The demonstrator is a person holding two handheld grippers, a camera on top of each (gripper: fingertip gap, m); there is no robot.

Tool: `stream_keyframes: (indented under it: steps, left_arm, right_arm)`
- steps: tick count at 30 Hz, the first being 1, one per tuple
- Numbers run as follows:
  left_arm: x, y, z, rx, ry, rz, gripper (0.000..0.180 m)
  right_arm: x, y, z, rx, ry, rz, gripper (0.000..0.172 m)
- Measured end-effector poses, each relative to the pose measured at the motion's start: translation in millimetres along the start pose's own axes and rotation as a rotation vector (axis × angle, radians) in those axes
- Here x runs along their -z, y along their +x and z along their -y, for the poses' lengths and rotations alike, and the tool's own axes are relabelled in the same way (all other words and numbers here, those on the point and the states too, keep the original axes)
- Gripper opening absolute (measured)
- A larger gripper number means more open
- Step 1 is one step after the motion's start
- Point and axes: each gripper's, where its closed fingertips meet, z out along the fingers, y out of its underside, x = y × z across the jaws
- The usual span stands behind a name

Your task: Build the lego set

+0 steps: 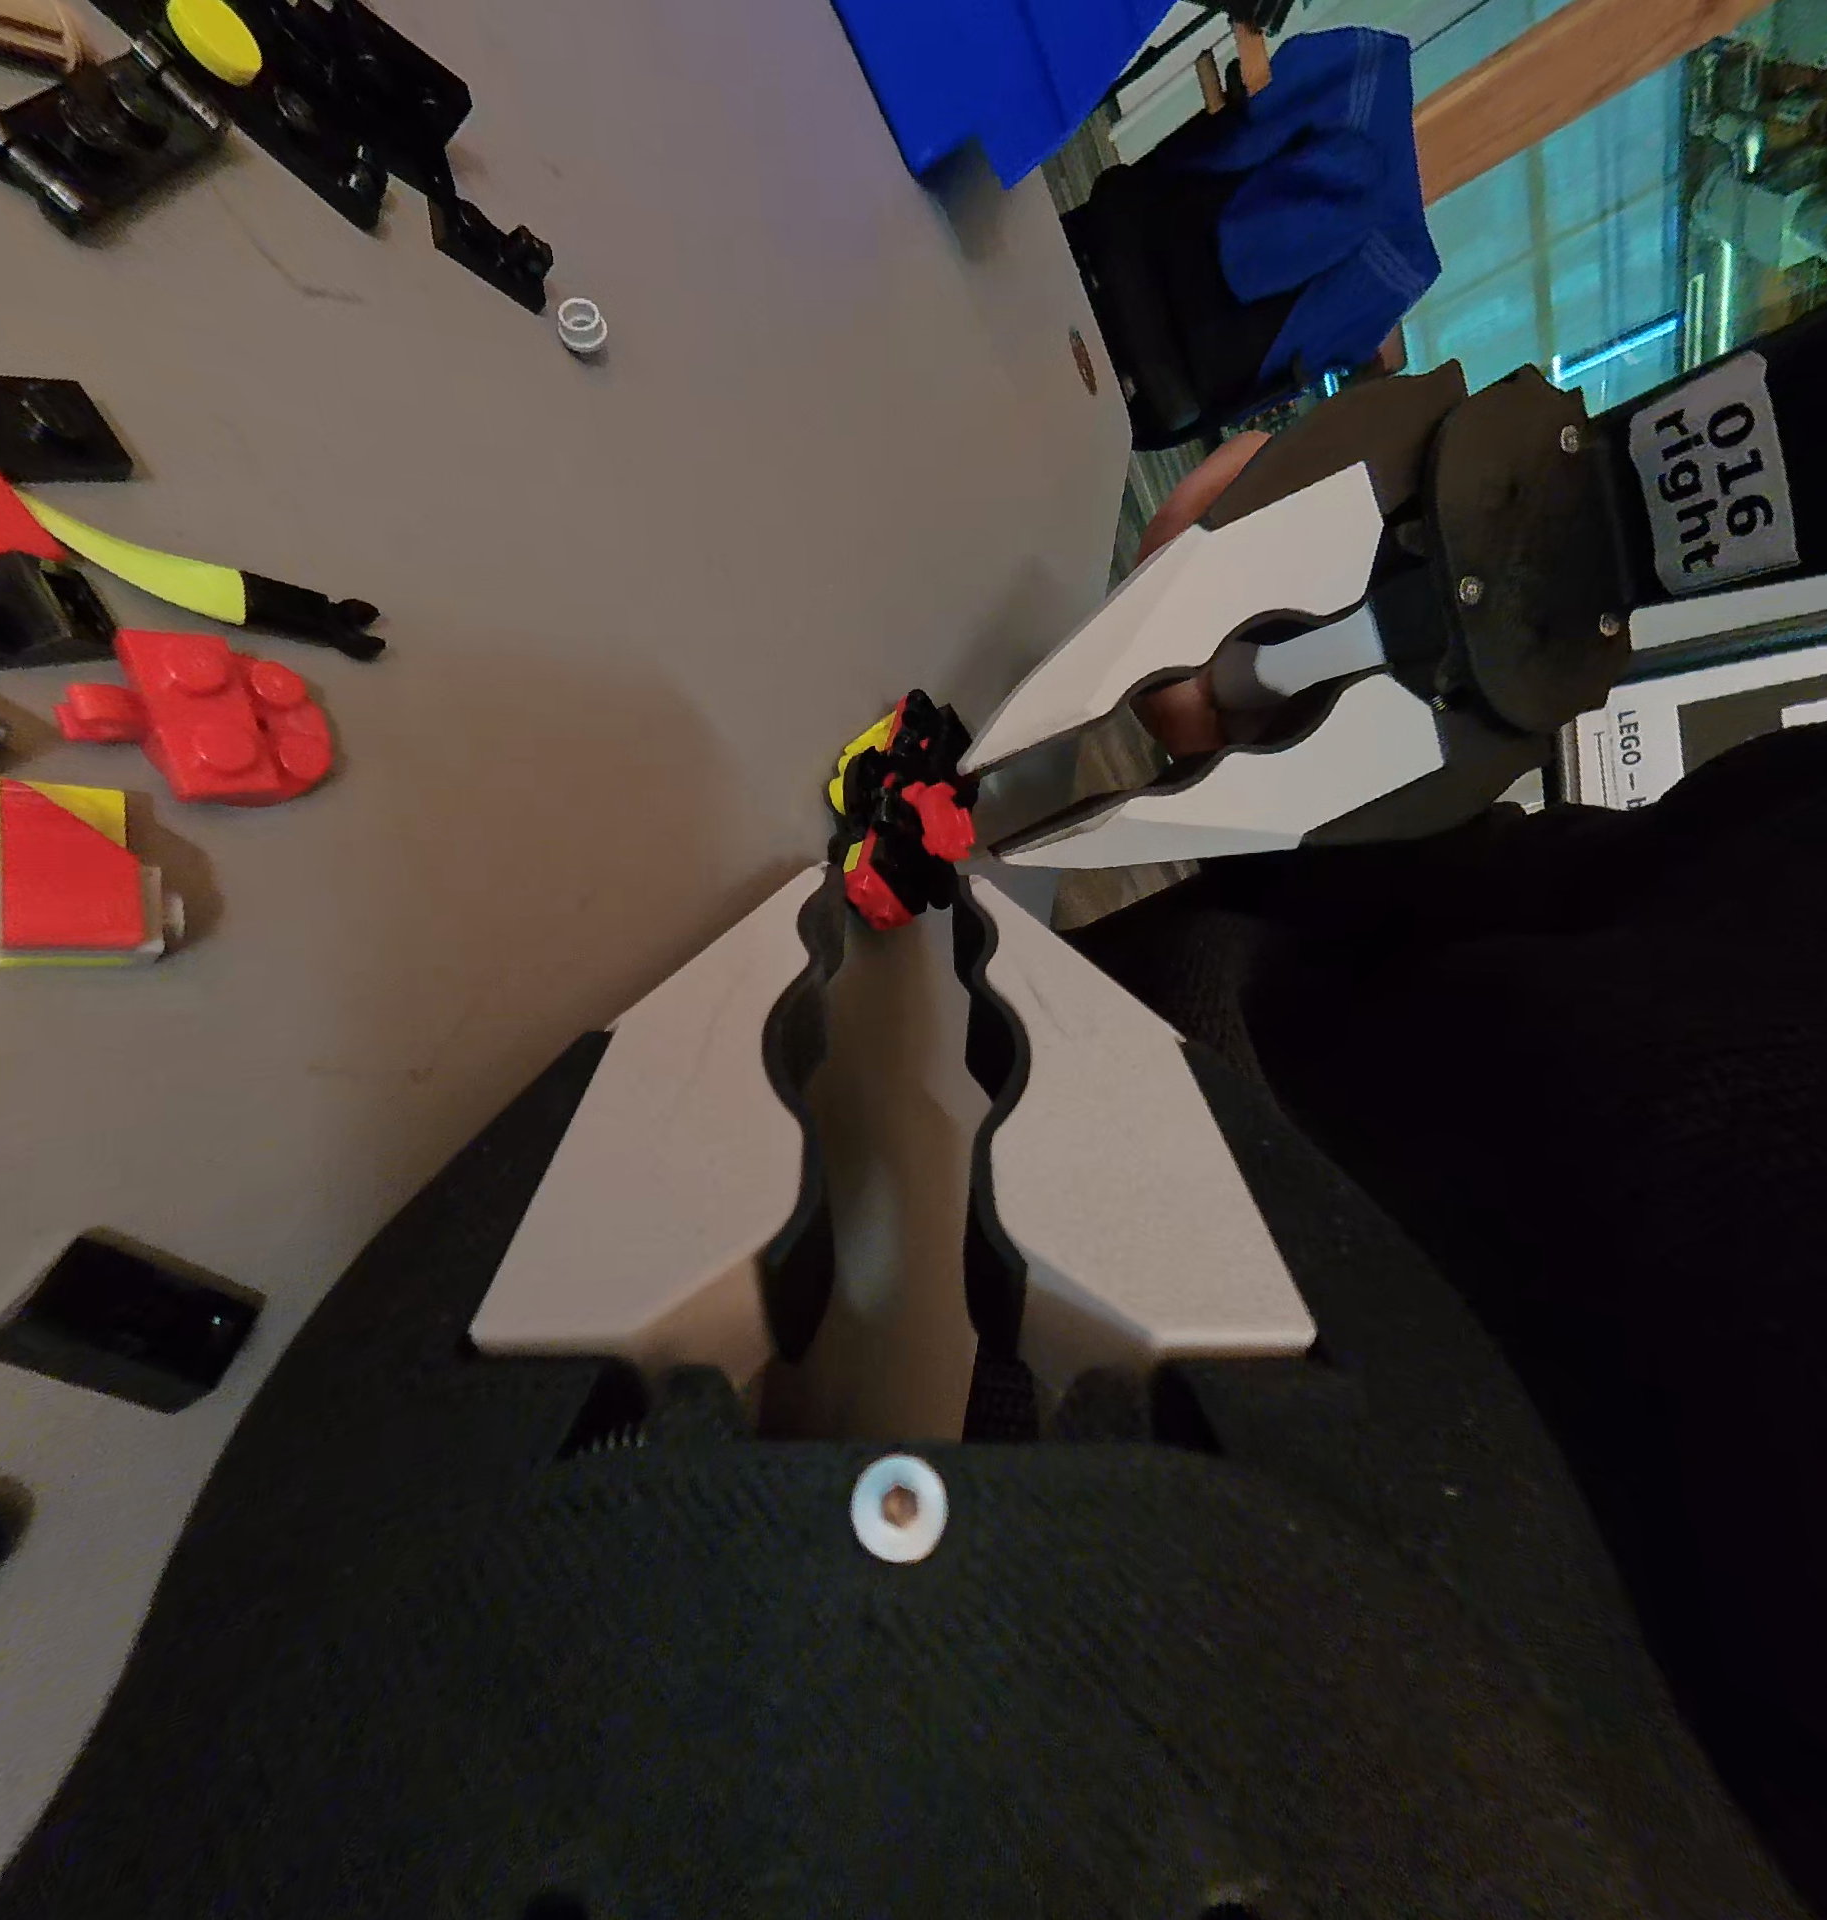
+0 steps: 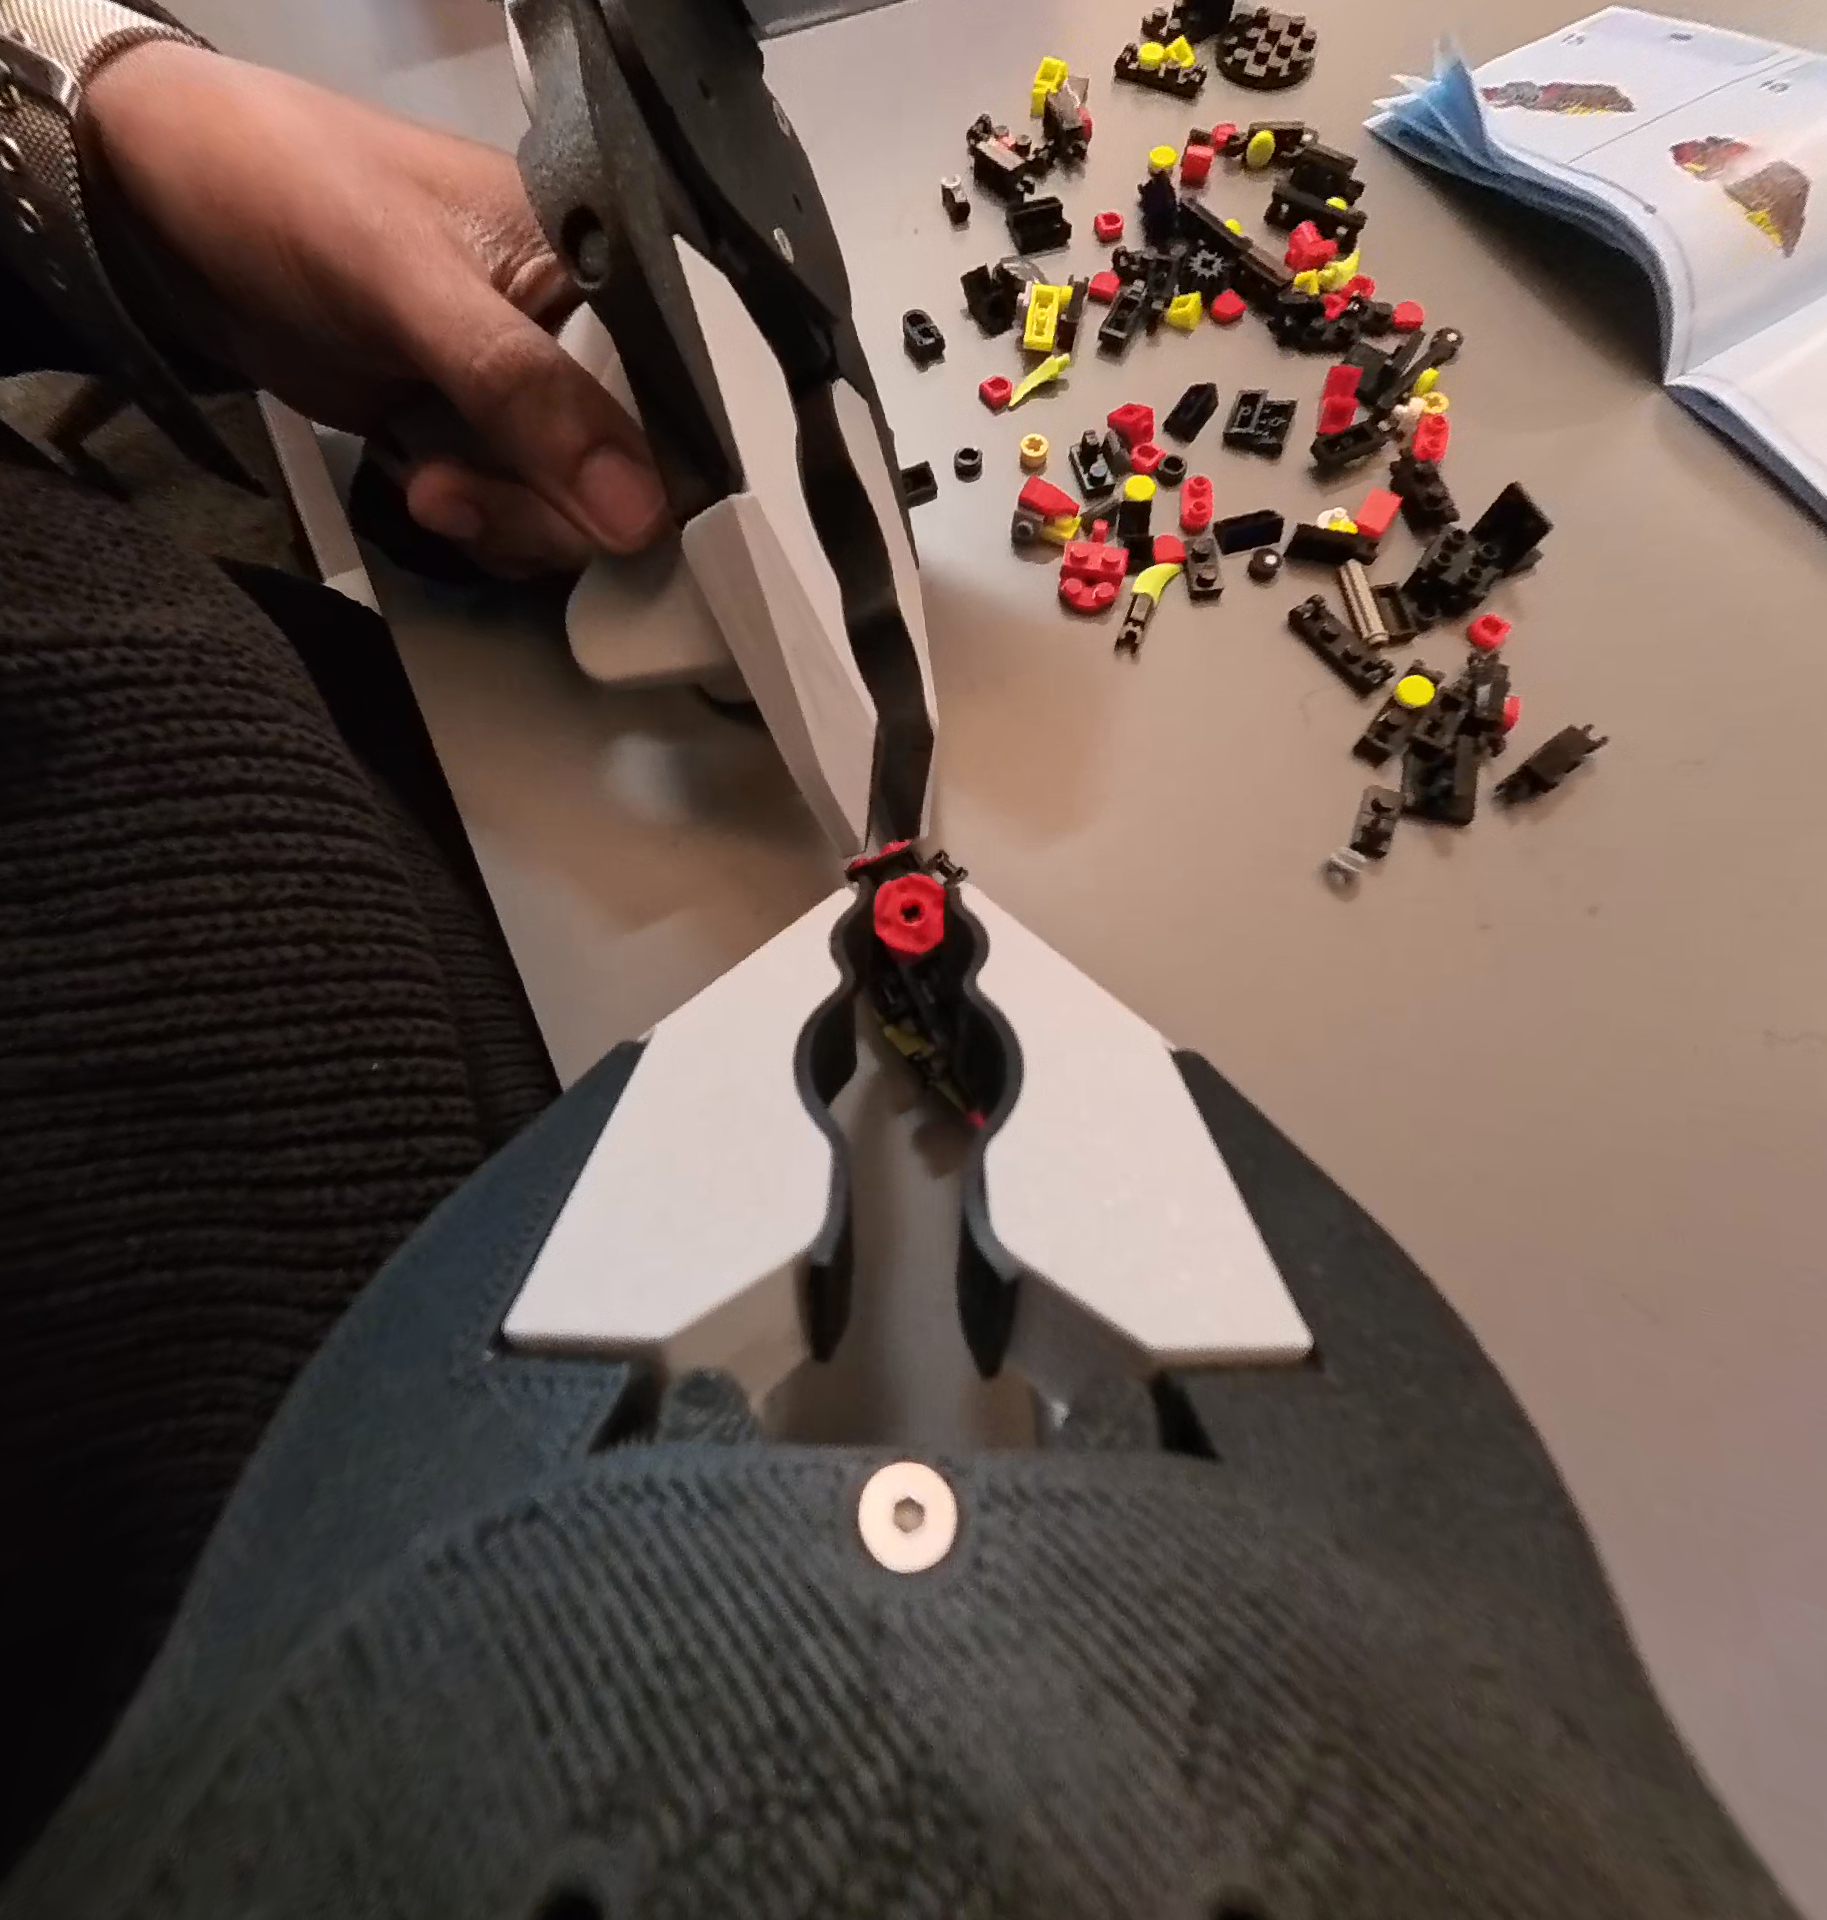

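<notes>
Both pairs of jaws meet at one small brick build (image 1: 893,821) of black, red and yellow pieces, held above the near edge of the grey table (image 1: 597,644). The left gripper (image 1: 893,899) has its fingertips clamped on the lower end of the build, red and black bricks wedged between the two dark pads. The right gripper (image 2: 907,914) comes in from the side; its jaws stand narrowly apart around a red round piece (image 2: 909,914) that sits at the end of the build, and the pads look pressed against it, though the contact is partly hidden. In the left wrist view the right gripper's tips (image 1: 976,810) sit right at that red piece (image 1: 940,816).

A hand (image 2: 389,312) grips the handle of the left gripper, and a dark knitted sleeve (image 2: 161,883) fills the left of the right wrist view.

Farther out on the table lies a scatter of loose bricks (image 2: 1273,395), black, red and yellow, well apart from the grippers. An open booklet (image 2: 1667,187) lies beyond them at the far right. Close to the left gripper's side are a red rounded plate (image 1: 234,717), a red and yellow slope (image 1: 67,873), a yellow-green curved piece (image 1: 150,566), a small clear round stud (image 1: 582,324) and a black tile (image 1: 119,1320). A blue box (image 1: 992,73) stands at the table's far edge.
</notes>
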Motion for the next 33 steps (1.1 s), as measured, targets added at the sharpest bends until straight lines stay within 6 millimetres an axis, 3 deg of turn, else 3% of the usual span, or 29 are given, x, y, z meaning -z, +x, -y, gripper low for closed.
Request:
stream_keyframes:
  steps: [33]
  left_arm:
    - [0.6, -0.9, 1.3, 0.01, -0.002, -0.015, 0.016]
  right_arm:
    - [7.6, 9.2, -2.1, -0.032, 0.039, 0.025, 0.01]
